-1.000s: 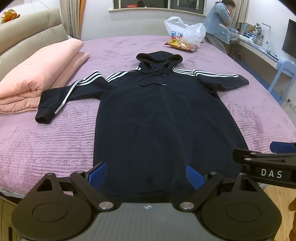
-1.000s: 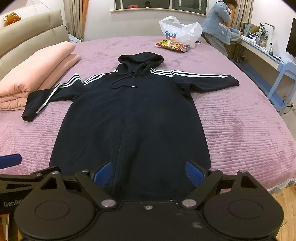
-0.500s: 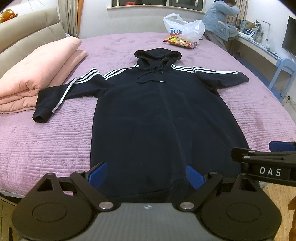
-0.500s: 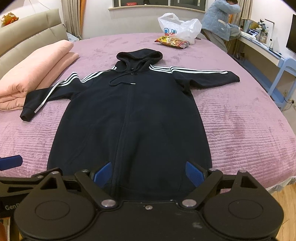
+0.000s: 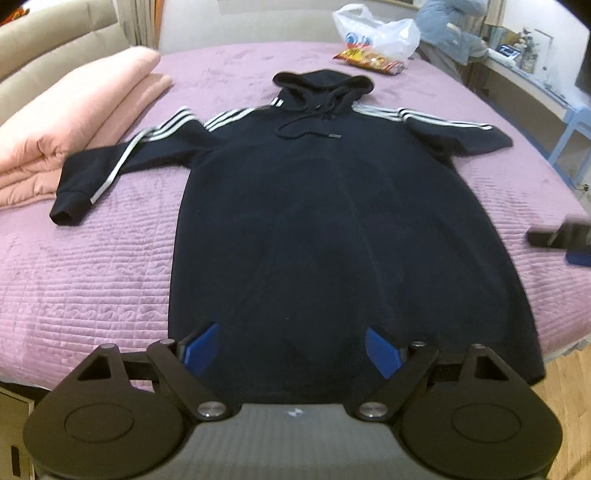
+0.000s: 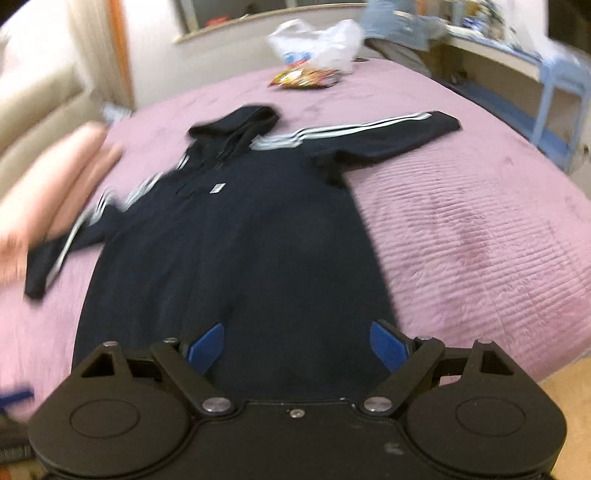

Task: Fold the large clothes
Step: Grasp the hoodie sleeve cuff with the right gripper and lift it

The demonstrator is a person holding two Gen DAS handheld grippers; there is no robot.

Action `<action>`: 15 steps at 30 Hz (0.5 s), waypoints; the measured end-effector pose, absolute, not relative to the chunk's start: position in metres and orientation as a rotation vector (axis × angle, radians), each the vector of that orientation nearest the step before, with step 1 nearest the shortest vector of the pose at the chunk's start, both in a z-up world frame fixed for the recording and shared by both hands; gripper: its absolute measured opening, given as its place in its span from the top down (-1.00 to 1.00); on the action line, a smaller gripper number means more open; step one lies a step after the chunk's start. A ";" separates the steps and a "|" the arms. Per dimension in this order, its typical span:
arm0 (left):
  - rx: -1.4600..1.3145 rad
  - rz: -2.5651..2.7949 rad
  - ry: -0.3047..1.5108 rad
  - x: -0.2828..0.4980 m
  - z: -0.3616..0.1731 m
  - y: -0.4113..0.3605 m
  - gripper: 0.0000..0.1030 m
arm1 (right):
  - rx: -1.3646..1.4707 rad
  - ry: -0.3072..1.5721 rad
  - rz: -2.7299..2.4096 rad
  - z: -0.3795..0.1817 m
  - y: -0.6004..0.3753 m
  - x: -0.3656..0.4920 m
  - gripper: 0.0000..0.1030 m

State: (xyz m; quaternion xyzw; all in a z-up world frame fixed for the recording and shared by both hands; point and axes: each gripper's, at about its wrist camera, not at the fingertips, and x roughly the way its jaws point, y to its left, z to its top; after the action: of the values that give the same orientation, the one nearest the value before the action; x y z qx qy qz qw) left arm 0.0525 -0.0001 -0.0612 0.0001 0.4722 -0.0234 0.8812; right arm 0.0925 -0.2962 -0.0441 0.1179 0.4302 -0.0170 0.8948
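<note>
The room is evenly lit by soft indoor light, with no hard shadows on the purple bed cover (image 5: 110, 266); the dark hoodie (image 5: 332, 229) swallows detail, its folds barely readable; the left wrist view is fairly sharp at centre, slightly smeared toward the rim; the right wrist view is tilted and motion-blurred throughout, worst at the left edge; both bend strongly outward, with black vignetted corners.

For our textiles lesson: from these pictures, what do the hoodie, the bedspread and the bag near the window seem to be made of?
Hoodie: probably thick cotton-blend fleece; matte navy, soft drape, shiny white sleeve stripes.
Bedspread: quilted fabric, possibly velvety; stitched rows and a faint sheen.
Bag: thin plastic film; white, translucent, crinkled and glossy.
</note>
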 end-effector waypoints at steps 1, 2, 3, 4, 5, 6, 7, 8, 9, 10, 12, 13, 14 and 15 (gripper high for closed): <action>-0.010 -0.049 0.990 0.057 -0.065 0.001 -0.67 | 0.267 0.877 -0.054 -0.046 -0.311 0.104 -0.96; -0.021 -0.049 0.988 0.062 -0.069 0.004 -0.67 | 0.288 0.862 -0.072 -0.049 -0.325 0.115 -0.96; -0.031 -0.050 0.984 0.069 -0.073 0.007 -0.67 | 0.308 0.841 -0.100 -0.052 -0.344 0.131 -0.95; -0.035 -0.049 0.980 0.075 -0.077 0.009 -0.67 | 0.322 0.822 -0.124 -0.055 -0.359 0.144 -0.95; -0.037 -0.045 0.974 0.083 -0.081 0.012 -0.67 | 0.339 0.801 -0.147 -0.059 -0.376 0.160 -0.93; -0.036 -0.042 0.967 0.089 -0.084 0.014 -0.67 | 0.351 0.783 -0.169 -0.063 -0.393 0.177 -0.93; -0.030 -0.040 0.954 0.098 -0.087 0.015 -0.67 | 0.366 0.764 -0.182 -0.067 -0.409 0.195 -0.88; -0.021 -0.038 0.940 0.107 -0.089 0.016 -0.67 | 0.387 0.744 -0.185 -0.071 -0.425 0.214 -0.83; -0.014 -0.036 0.918 0.120 -0.091 0.016 -0.67 | 0.410 0.725 -0.192 -0.075 -0.441 0.233 -0.79; -0.009 -0.036 0.909 0.128 -0.093 0.016 -0.67 | 0.435 0.707 -0.201 -0.079 -0.457 0.253 -0.64; 0.006 -0.035 0.865 0.154 -0.100 0.015 -0.68 | 0.478 0.683 -0.223 -0.087 -0.487 0.296 -0.40; 0.012 -0.032 0.853 0.166 -0.103 0.013 -0.68 | 0.497 0.676 -0.243 -0.091 -0.502 0.318 -0.40; 0.017 -0.029 0.837 0.183 -0.109 0.011 -0.68 | 0.519 0.672 -0.260 -0.096 -0.516 0.339 -0.40; 0.016 -0.025 0.821 0.198 -0.114 0.009 -0.68 | 0.531 0.672 -0.279 -0.102 -0.528 0.359 -0.40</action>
State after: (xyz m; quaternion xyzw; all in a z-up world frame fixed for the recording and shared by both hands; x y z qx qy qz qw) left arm 0.1979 0.0086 -0.1141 0.0079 0.3992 -0.0123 0.9167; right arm 0.3589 -0.5282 -0.1015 0.2565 0.3247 -0.1348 0.9003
